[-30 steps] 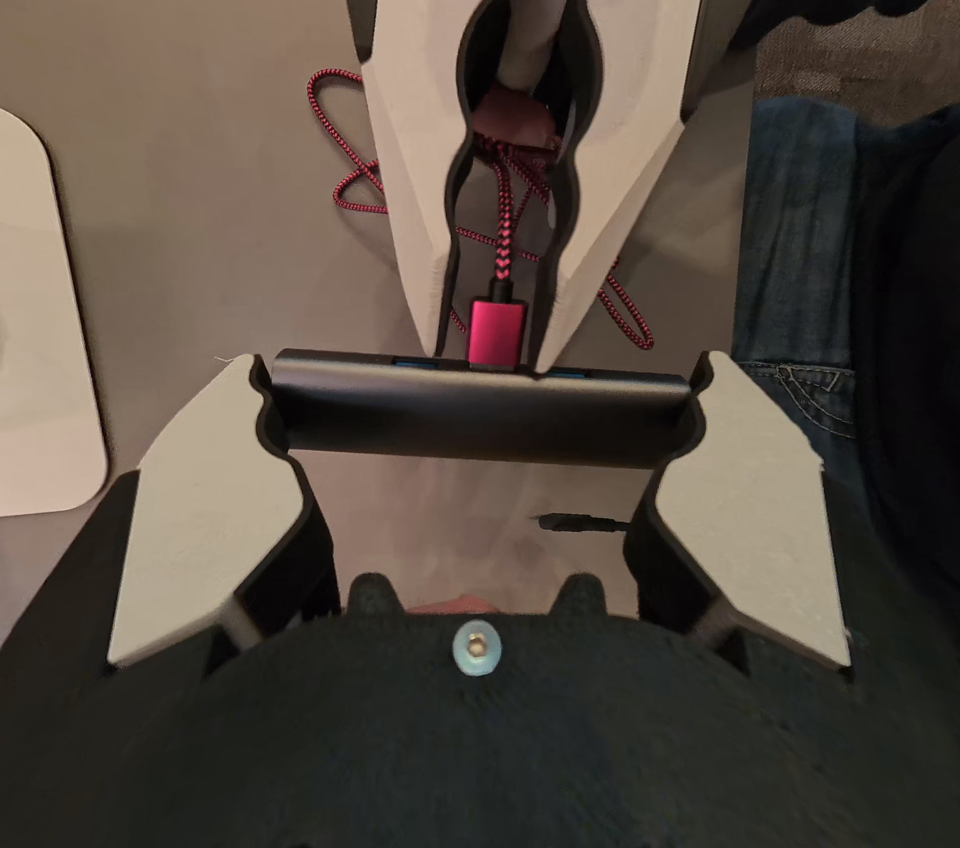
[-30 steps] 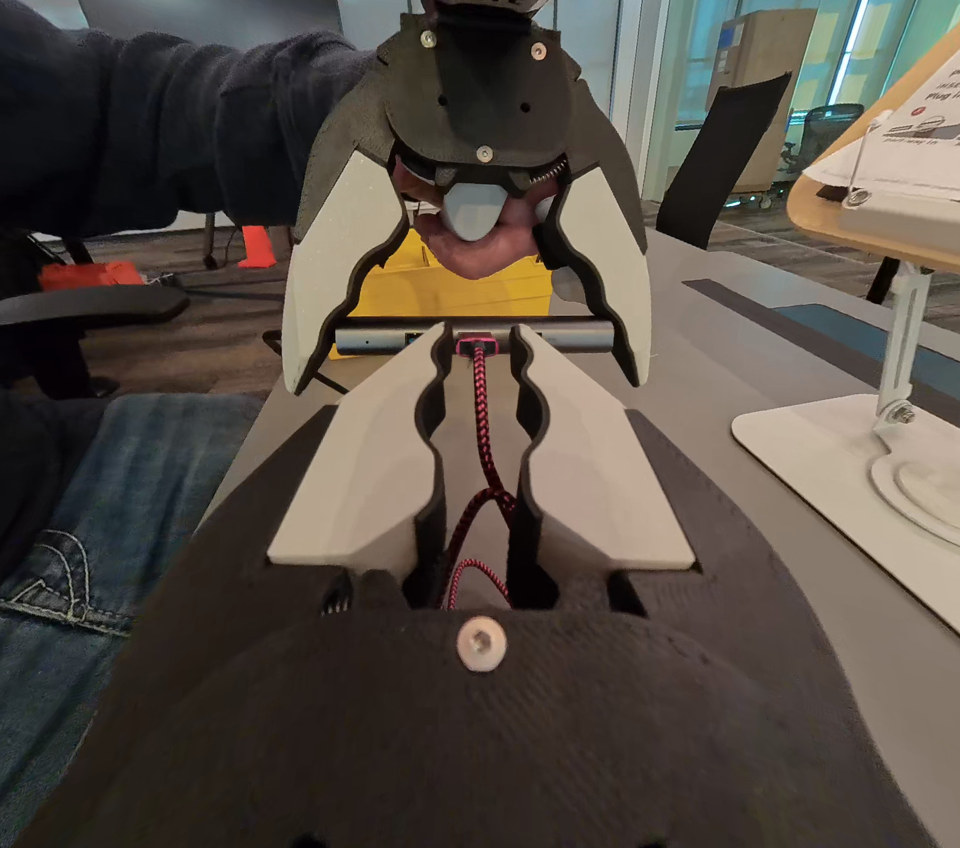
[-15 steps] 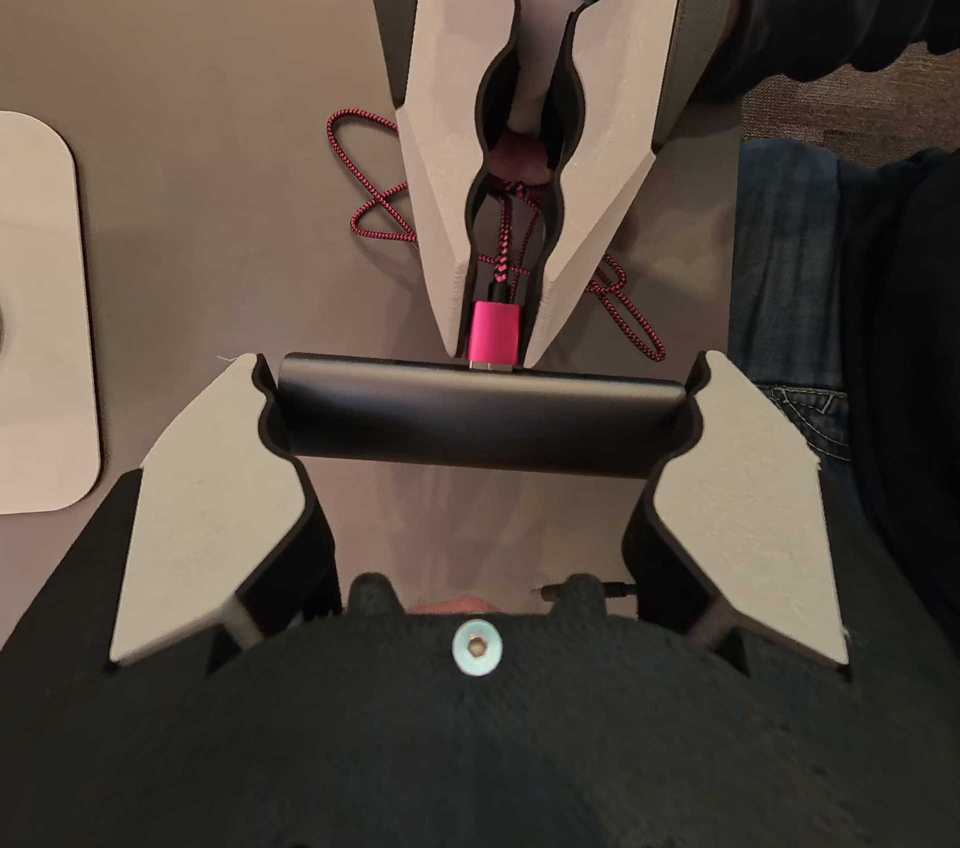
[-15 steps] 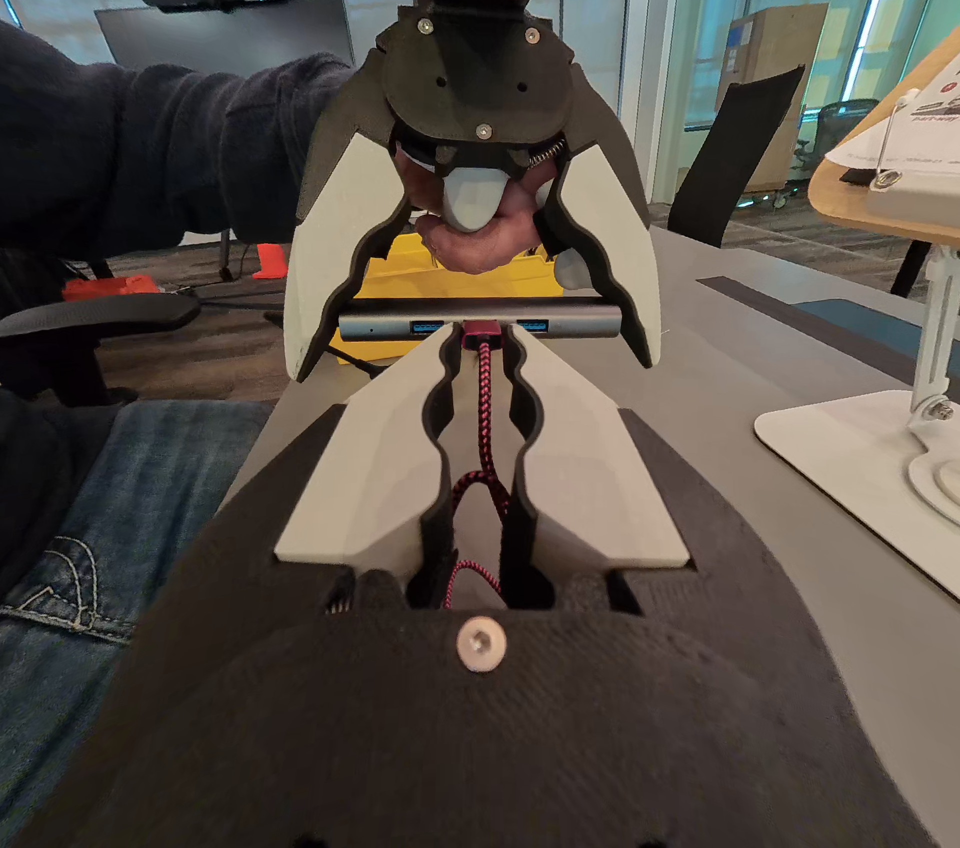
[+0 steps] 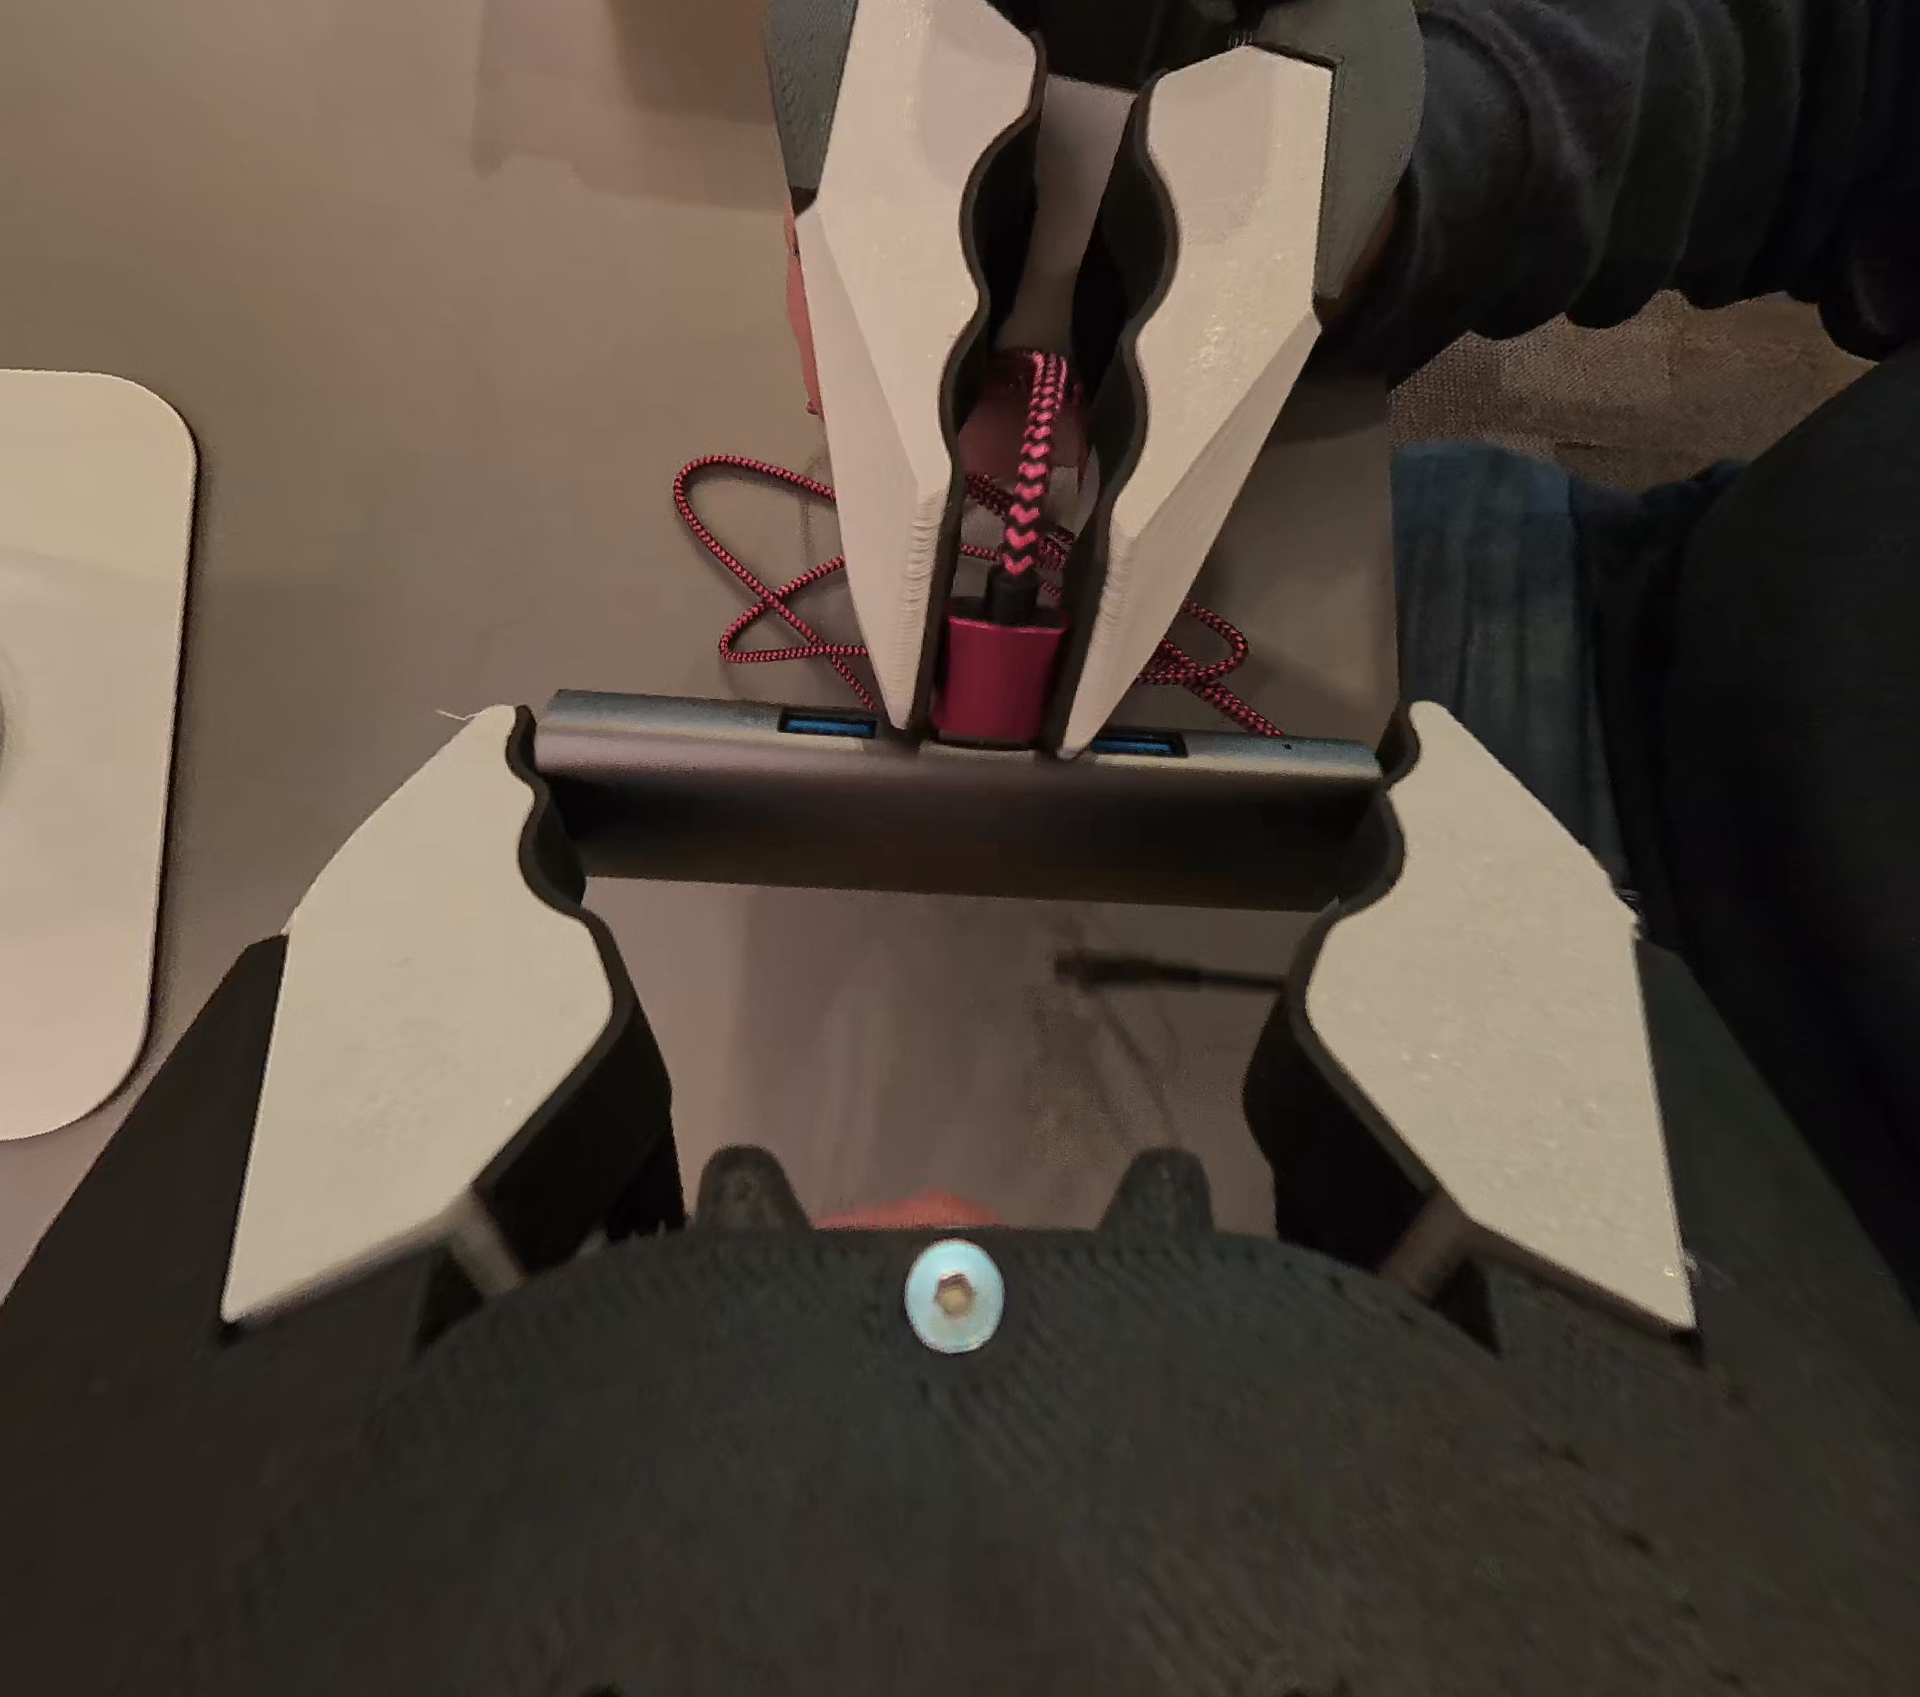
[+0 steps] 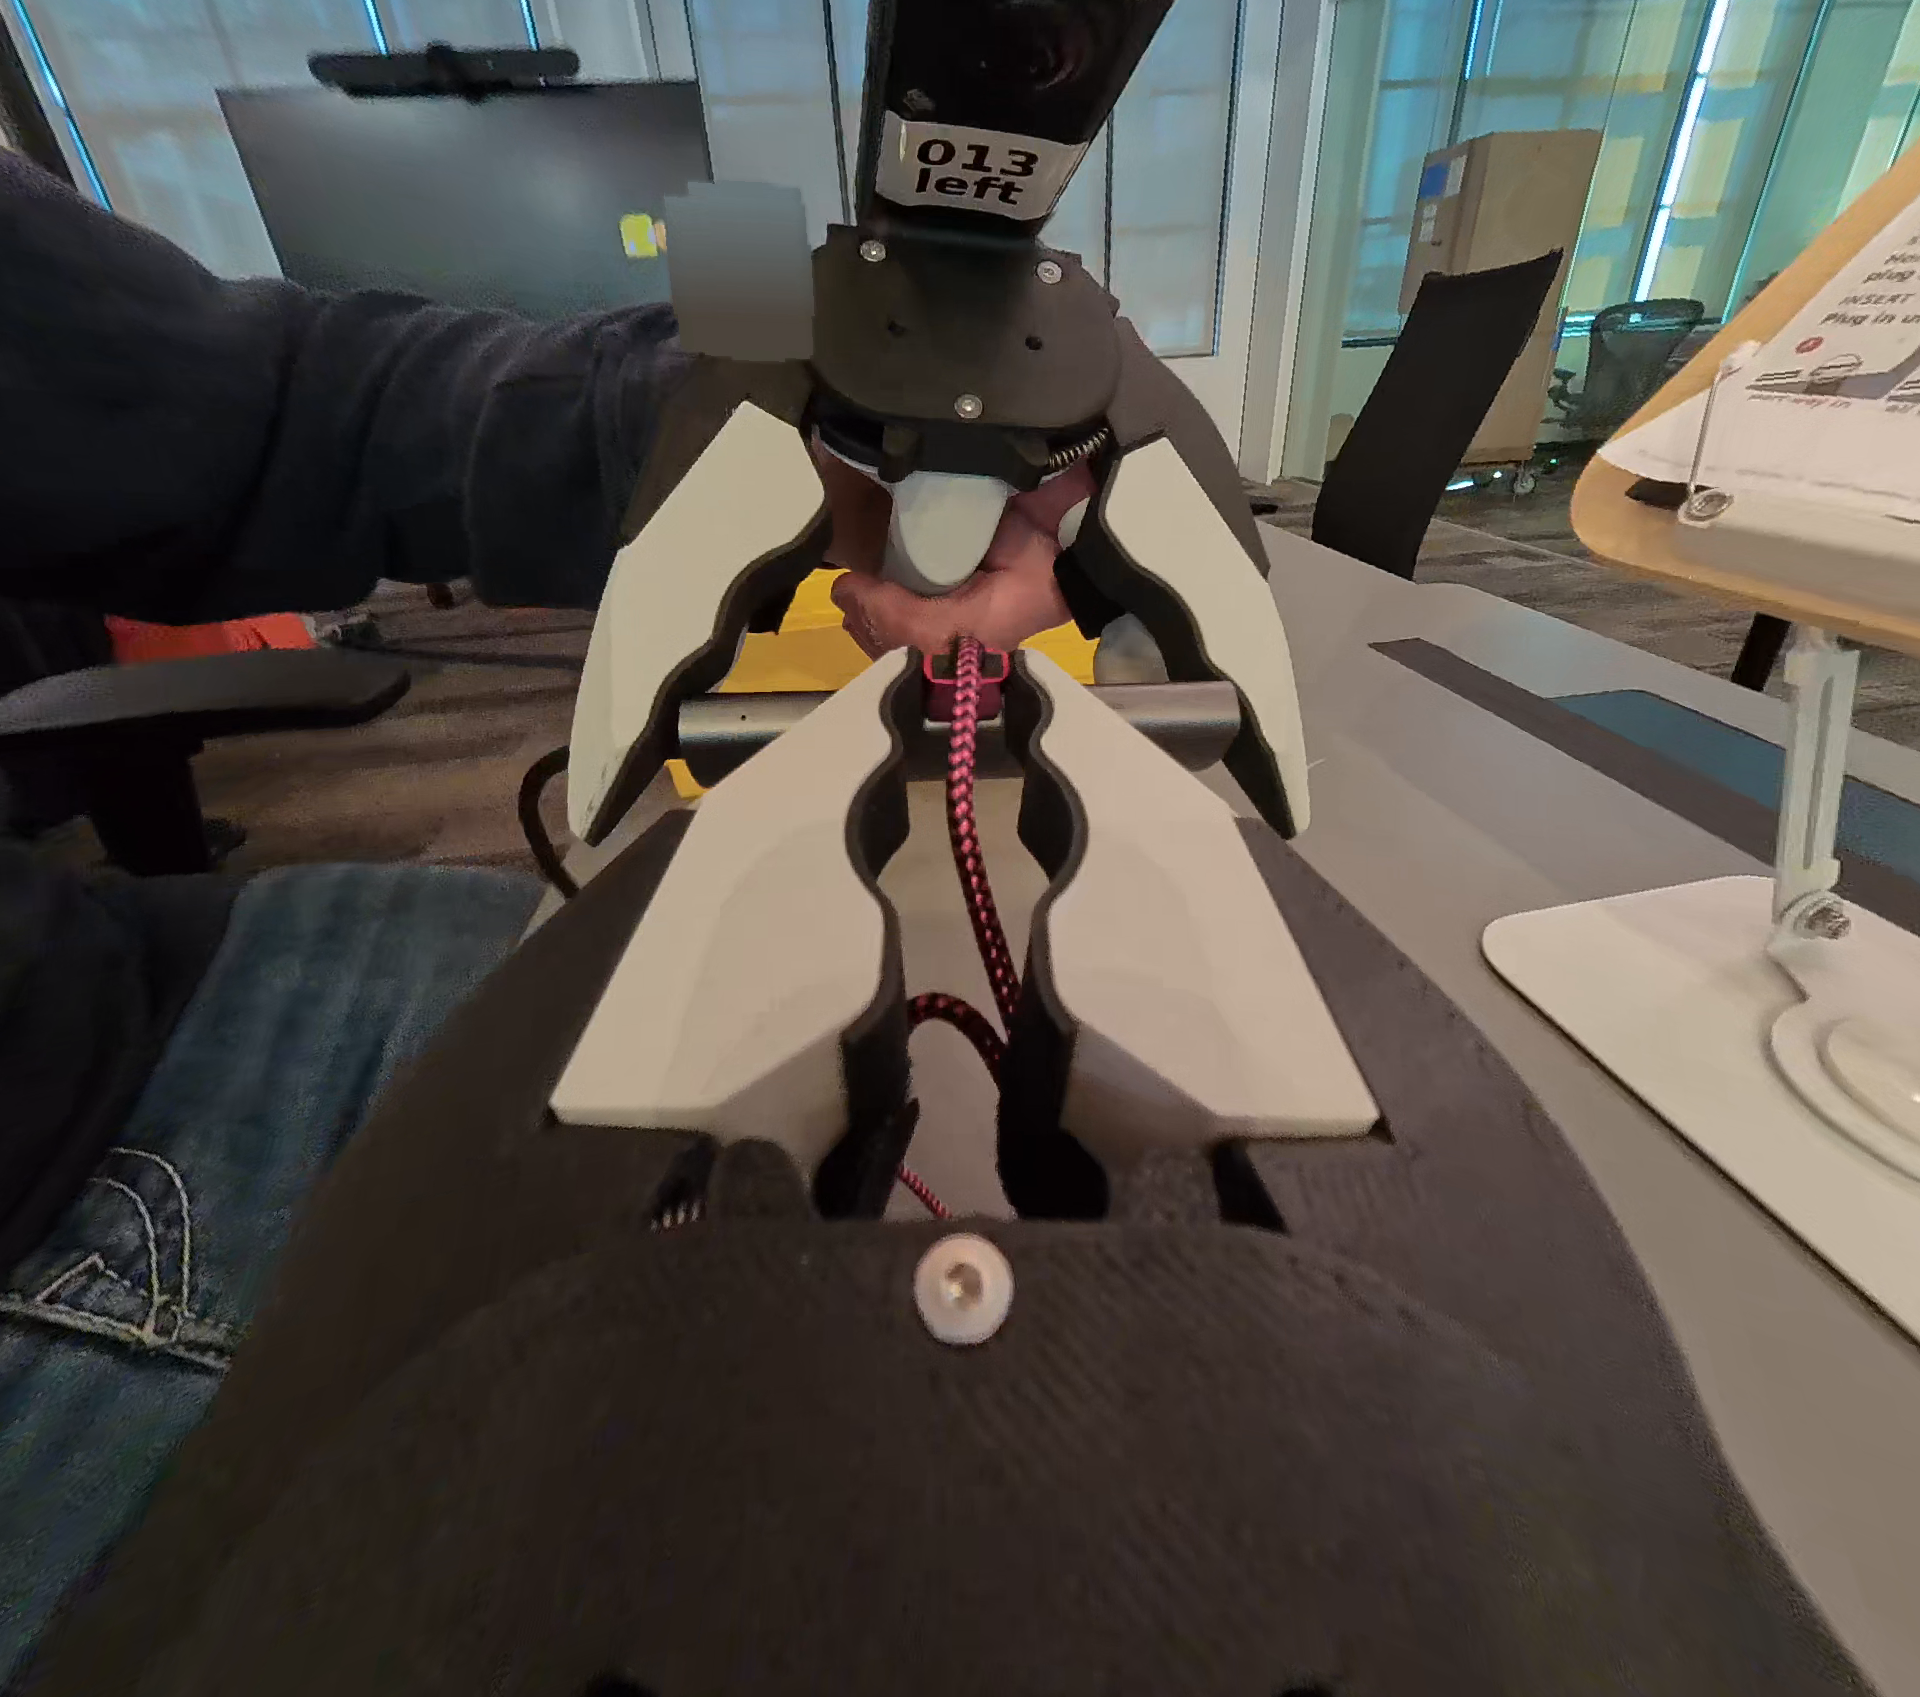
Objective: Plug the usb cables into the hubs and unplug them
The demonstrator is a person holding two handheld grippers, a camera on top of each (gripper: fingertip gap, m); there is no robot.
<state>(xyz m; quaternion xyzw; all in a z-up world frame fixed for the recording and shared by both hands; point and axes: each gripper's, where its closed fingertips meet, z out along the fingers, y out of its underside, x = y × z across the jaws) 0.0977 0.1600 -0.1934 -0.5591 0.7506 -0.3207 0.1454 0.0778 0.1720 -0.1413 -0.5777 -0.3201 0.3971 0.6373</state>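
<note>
Plug (image 5: 987, 679) tip hidden at hub (image 5: 935, 800); white base (image 5: 73, 743) cropped by left edge.

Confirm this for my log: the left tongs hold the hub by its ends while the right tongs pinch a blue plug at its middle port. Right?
Not quite: the plug is magenta, not blue, as the left wrist view shows. The rest stands: the left tongs hold the hub by its ends, and the right tongs pinch the plug at the middle port.

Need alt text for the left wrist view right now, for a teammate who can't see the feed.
The left gripper clamps a dark USB hub by its ends, while the right gripper opposite pinches a pink plug at the hub's middle port. Braided pink cable lies looped on the grey table behind.
</note>
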